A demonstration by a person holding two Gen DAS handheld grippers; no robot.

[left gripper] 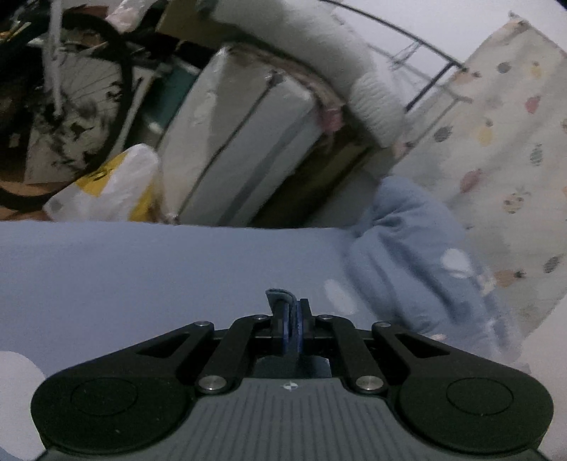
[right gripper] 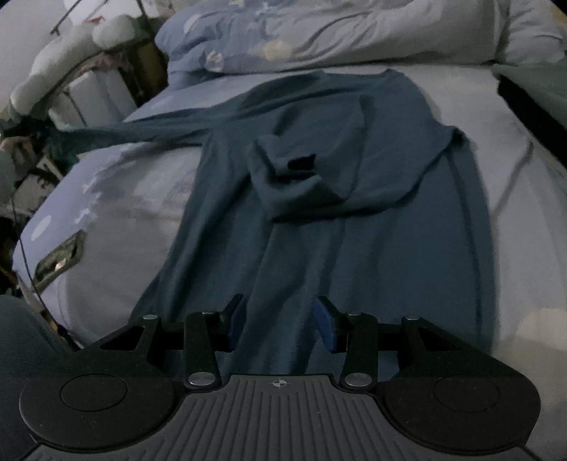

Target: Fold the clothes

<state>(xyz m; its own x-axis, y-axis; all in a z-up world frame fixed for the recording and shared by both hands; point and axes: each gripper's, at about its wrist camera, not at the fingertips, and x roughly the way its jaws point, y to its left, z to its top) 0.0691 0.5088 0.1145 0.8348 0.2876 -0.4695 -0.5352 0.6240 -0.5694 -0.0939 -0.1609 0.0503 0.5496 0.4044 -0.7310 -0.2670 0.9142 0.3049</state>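
home bedroom | bed [right gripper: 478, 106], pillow [right gripper: 354, 32] | cluttered: bicycle wheel [left gripper: 88, 88], patterned curtain [left gripper: 503, 159]

Sleeve end [right gripper: 88, 133]: stretches far left of the right gripper's [right gripper: 280, 321] open jaws, where its tip blurs into the dark clutter.
Cloth in left gripper [left gripper: 287, 319]: only a small blue fold [left gripper: 278, 296] shows above the closed jaws; the rest is hidden behind them.
Garment hem [right gripper: 265, 351]: passes between the right jaws and under the gripper body, hidden.
Duvet [left gripper: 418, 262]: right of the left jaws, smeared by blur.
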